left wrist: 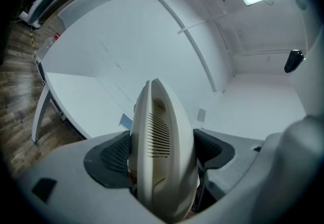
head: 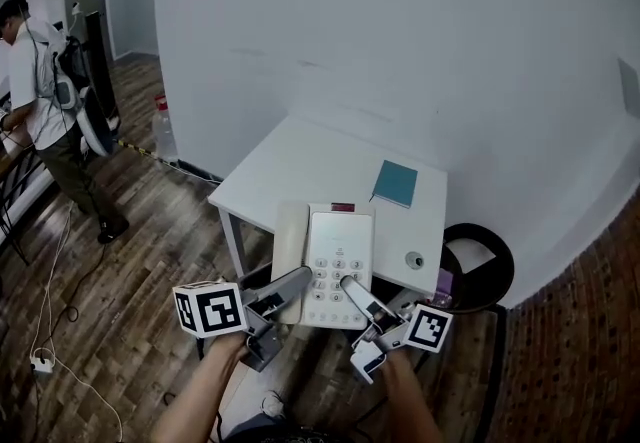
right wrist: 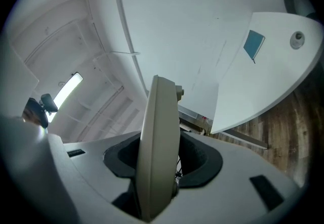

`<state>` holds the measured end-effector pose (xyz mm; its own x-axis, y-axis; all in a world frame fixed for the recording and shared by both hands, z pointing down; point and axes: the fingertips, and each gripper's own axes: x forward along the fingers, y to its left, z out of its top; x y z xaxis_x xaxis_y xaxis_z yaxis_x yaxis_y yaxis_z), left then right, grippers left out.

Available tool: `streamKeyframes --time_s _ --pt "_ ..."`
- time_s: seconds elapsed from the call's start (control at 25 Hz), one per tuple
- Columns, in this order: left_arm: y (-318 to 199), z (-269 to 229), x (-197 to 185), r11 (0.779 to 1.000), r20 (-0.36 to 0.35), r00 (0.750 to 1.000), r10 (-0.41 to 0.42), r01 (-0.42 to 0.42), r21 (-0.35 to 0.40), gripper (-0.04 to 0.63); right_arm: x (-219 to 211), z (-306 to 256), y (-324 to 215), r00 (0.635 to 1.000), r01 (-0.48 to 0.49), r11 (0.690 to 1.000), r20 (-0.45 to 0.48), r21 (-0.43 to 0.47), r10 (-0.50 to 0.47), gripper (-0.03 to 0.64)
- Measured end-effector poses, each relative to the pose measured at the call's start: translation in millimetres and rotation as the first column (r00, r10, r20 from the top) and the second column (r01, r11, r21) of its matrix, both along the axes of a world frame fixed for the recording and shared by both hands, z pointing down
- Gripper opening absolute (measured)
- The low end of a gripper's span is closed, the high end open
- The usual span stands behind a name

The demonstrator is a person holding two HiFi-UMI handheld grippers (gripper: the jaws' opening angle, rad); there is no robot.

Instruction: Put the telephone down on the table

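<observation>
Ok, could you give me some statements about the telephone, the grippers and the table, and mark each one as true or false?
1. The left gripper and the right gripper are both shut on the telephone. True.
2. The telephone already lies on the table. False: the grippers hold it off the table, near its front edge.
3. A teal notebook lies on the table. True.
4. The handset hangs loose from the telephone. False: it sits in its cradle on the telephone's left side.
5. No other person is in view. False: a person stands at the far left.
</observation>
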<state>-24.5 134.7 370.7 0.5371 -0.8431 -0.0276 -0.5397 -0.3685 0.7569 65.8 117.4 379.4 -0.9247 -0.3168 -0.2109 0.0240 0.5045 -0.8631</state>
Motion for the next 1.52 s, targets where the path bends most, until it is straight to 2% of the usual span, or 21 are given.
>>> streamKeyframes --time_s 0.32,1.0,1.16,1.52 --pt "-32.6 -4.5 -58.8 1.000 -0.021 0.999 0.030 -0.030 -0.004 0.376 -58.5 -6.8 -29.5 0.999 -0.026 1.000 -0.028 0.001 0.026 0.183" --pt "-77.9 18.9 -73.0 0.998 -0.003 0.999 0.054 -0.054 -0.010 0.376 -73.3 17.1 -73.3 0.999 -0.049 0.999 0.000 -0.001 0.049 0.182" --pt "-116.7 23.7 -79.7 0.998 0.013 0.998 0.055 -0.055 -0.020 0.376 -80.1 24.0 -112.2 0.999 -0.049 0.999 0.011 -0.011 0.049 0.181" --pt "-257.9 27.1 -71.4 0.997 0.023 0.998 0.058 -0.057 -0.056 0.376 -73.2 26.8 -252.2 0.998 -0.052 0.997 0.020 -0.054 0.053 0.182"
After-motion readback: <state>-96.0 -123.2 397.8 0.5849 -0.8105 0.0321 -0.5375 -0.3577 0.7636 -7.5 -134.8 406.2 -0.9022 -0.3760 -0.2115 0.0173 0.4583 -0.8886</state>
